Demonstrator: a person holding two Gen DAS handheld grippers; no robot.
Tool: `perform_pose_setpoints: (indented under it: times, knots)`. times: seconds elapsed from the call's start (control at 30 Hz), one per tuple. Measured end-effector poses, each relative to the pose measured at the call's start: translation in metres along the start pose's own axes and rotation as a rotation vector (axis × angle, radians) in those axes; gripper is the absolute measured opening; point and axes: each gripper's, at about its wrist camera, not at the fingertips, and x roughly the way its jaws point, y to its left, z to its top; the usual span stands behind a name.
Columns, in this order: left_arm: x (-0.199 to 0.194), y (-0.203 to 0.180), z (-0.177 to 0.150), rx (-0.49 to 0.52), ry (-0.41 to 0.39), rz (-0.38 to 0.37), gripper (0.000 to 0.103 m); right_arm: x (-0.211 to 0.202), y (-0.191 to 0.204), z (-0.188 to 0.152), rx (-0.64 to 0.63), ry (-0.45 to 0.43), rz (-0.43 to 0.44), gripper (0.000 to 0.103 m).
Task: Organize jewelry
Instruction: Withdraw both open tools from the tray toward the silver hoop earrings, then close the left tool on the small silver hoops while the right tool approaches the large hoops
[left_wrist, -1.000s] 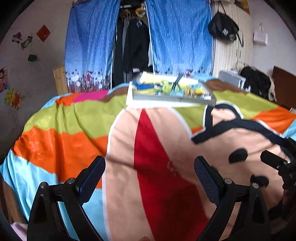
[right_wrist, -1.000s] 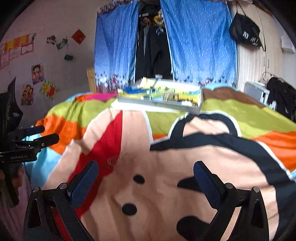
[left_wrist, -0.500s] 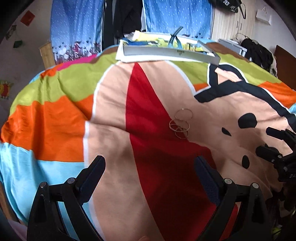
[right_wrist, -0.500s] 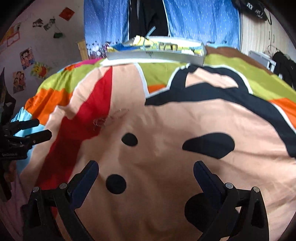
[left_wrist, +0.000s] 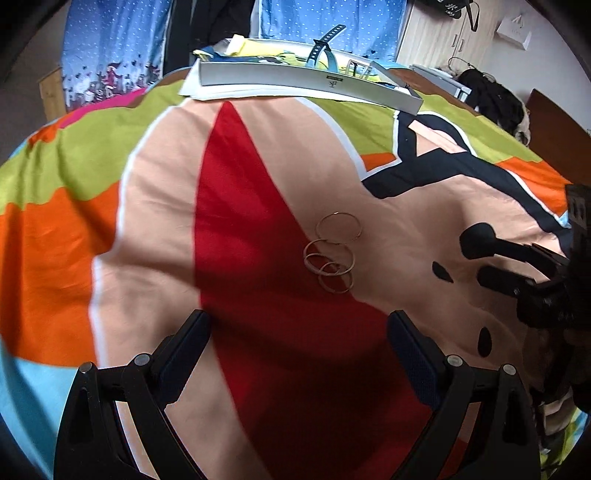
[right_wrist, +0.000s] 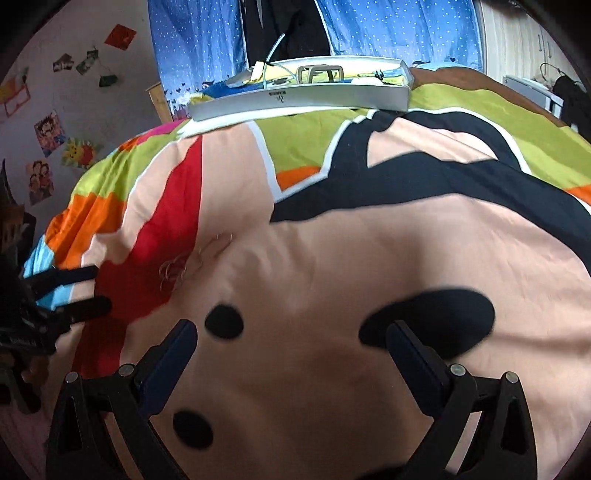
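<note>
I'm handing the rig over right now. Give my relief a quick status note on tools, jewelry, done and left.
Left tool: open, empty, above the bedspread, just short of the hoops.
Right tool: open, empty, off to the hoops' right.
Thin gold hoops: overlapping cluster on the red and peach print, untouched.
Gray tray: far end of the bed, already holding a teal strap.
Done: nothing grasped. Left: pick up the hoops, carry them to the tray.

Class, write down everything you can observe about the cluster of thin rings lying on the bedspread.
The rings are thin gold-coloured hoops, apparently metal wire, about four or five in differing sizes. They lie flat on the bedspread, overlapping one another, with the largest farthest from the camera. They sit where the red patch meets the peach. Nothing else touches them; the open left gripper is short of them.
</note>
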Motion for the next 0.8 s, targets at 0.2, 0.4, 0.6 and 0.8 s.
perform_pose_setpoints:
  times: [0.2, 0.4, 0.6, 0.8]
  knots:
    - [0.013, 0.004, 0.010, -0.001, 0.003, -0.077, 0.064, 0.020, -0.001, 0.028, -0.017, -0.012, 0.072, 0.088]
    - [0.028, 0.013, 0.017, -0.057, 0.031, -0.169, 0.044, 0.044, 0.015, 0.046, -0.063, 0.006, 0.128, 0.061]
    - [0.036, 0.027, 0.024, -0.131, 0.047, -0.224, 0.028, 0.071, 0.029, 0.052, -0.096, 0.054, 0.160, 0.046]
    - [0.041, 0.037, 0.026, -0.165, 0.066, -0.236, 0.015, 0.085, 0.036, 0.057, -0.120, 0.077, 0.160, 0.038]
